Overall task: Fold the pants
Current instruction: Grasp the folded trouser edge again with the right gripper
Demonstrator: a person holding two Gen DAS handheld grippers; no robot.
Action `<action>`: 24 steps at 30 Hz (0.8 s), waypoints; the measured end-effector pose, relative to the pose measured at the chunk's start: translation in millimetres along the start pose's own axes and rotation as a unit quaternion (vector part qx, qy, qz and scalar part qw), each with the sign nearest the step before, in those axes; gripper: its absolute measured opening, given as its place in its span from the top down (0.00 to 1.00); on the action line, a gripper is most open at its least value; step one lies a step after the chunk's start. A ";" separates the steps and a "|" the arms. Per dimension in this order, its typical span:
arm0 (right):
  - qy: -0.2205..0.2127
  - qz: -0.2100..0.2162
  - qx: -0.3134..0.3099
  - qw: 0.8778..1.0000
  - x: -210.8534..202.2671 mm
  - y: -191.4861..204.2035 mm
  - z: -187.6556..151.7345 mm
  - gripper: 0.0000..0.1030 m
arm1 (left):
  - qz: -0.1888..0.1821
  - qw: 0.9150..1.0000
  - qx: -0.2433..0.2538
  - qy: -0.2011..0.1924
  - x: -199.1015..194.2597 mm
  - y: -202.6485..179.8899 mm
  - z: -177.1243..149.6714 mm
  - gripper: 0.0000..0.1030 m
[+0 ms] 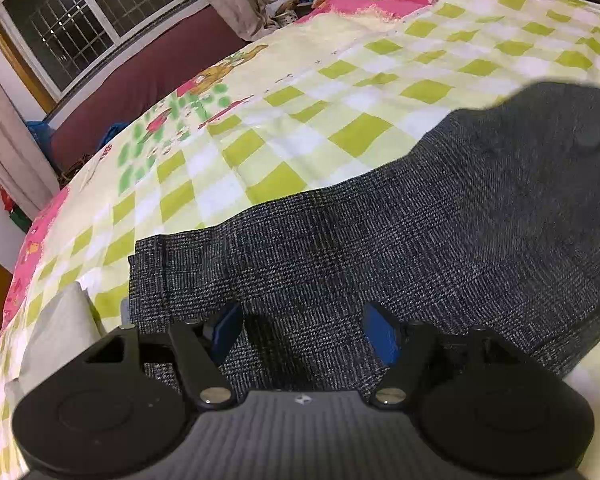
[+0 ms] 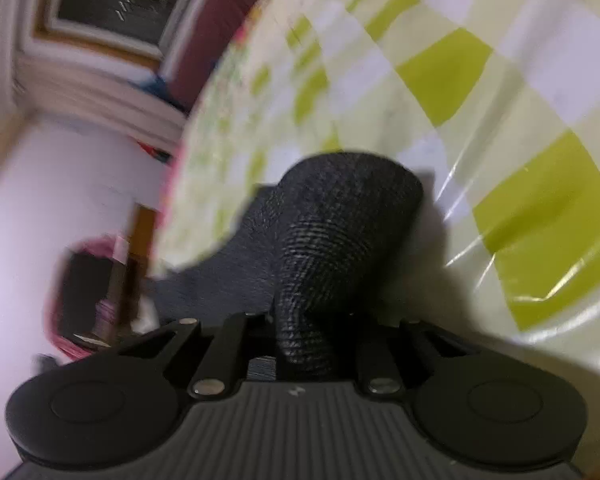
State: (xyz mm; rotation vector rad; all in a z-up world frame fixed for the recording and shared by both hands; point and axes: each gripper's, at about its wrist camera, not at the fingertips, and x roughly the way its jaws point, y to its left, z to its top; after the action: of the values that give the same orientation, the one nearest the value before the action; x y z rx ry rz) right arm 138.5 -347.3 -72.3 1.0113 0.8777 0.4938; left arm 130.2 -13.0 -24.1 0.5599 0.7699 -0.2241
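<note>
Right wrist view: the right claw point(image 2: 300, 340) pinches a bunched fold of the dark grey woven pants point(image 2: 340, 232), lifted above the green-checked bedsheet point(image 2: 540, 200). Thin purchase could slip under tension. Left claw point(image 1: 304, 332) stands wide apart, empty, over the pants point(image 1: 380, 240) directly ahead. No readable writing.

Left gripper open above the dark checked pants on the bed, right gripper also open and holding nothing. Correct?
Not quite. The right gripper is shut on a bunched fold of the pants, as the right wrist view shows. The rest stands: the left gripper is open above the pants on the checked bedspread.
</note>
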 end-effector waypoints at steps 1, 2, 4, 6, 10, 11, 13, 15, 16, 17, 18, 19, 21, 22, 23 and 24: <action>-0.009 0.001 -0.006 1.000 -7.4 0.1 -0.3 0.87 | -0.003 1.000 0.003 -0.001 -1.5 -3.1 0.9 0.22; -0.019 -0.004 -0.016 1.000 -15.6 -0.4 1.0 0.87 | -0.008 1.000 0.005 -0.002 -3.4 -7.4 2.6 0.22; -0.035 -0.013 -0.017 0.999 -31.5 -5.0 4.3 0.87 | -0.020 1.000 0.017 -0.004 -8.1 -19.8 8.3 0.22; -0.047 -0.034 -0.005 0.998 -54.0 -13.3 11.0 0.87 | -0.042 0.999 0.031 -0.010 -13.5 -37.0 15.3 0.22; -0.067 -0.085 -0.019 0.994 -99.9 -11.2 14.3 0.87 | -0.076 0.995 0.059 -0.034 -22.9 -75.0 29.5 0.22; -0.074 -0.097 -0.023 0.992 -110.7 -10.0 14.0 0.87 | -0.088 0.993 0.058 -0.047 -27.7 -83.1 34.9 0.22; -0.082 -0.128 -0.039 0.988 -120.6 -1.6 11.5 0.87 | -0.117 0.989 0.051 -0.078 -38.5 -93.9 44.3 0.22; -0.083 -0.143 -0.042 0.985 -128.2 3.3 11.7 0.87 | -0.117 0.985 0.053 -0.119 -47.0 -108.0 55.2 0.22; -0.083 -0.148 -0.043 0.985 -129.0 6.4 10.7 0.87 | -0.107 0.984 0.056 -0.133 -46.4 -115.1 59.7 0.22; -0.085 -0.153 -0.046 0.984 -128.5 10.7 9.2 0.87 | -0.096 0.984 0.055 -0.143 -43.7 -120.2 63.2 0.22; -0.086 -0.157 -0.048 0.983 -128.6 14.0 7.5 0.87 | -0.084 0.985 0.049 -0.146 -37.3 -124.3 67.7 0.22; -0.089 -0.161 -0.050 0.982 -126.5 18.2 6.5 0.87 | -0.077 0.986 0.045 -0.141 -30.5 -126.6 70.8 0.22; -0.093 -0.169 -0.048 0.980 -125.3 22.2 6.7 0.87 | -0.054 0.992 0.060 -0.092 -3.1 -137.2 74.3 0.19; -0.091 -0.170 -0.046 0.980 -125.3 24.0 5.5 0.87 | -0.050 0.993 0.060 -0.090 3.6 -138.4 72.1 0.19; -0.089 -0.172 -0.046 0.980 -123.5 28.4 3.7 0.87 | -0.052 0.993 0.052 -0.090 6.5 -135.8 70.7 0.19; -0.089 -0.181 -0.056 0.978 -122.4 35.0 2.7 0.87 | -0.054 0.994 0.039 -0.092 4.6 -132.5 72.3 0.19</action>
State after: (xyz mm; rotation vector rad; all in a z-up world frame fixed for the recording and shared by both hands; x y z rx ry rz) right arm 71.6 -420.0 8.1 0.7568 0.8391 0.1386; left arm 124.9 -163.3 -37.7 0.5641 0.6154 -0.4028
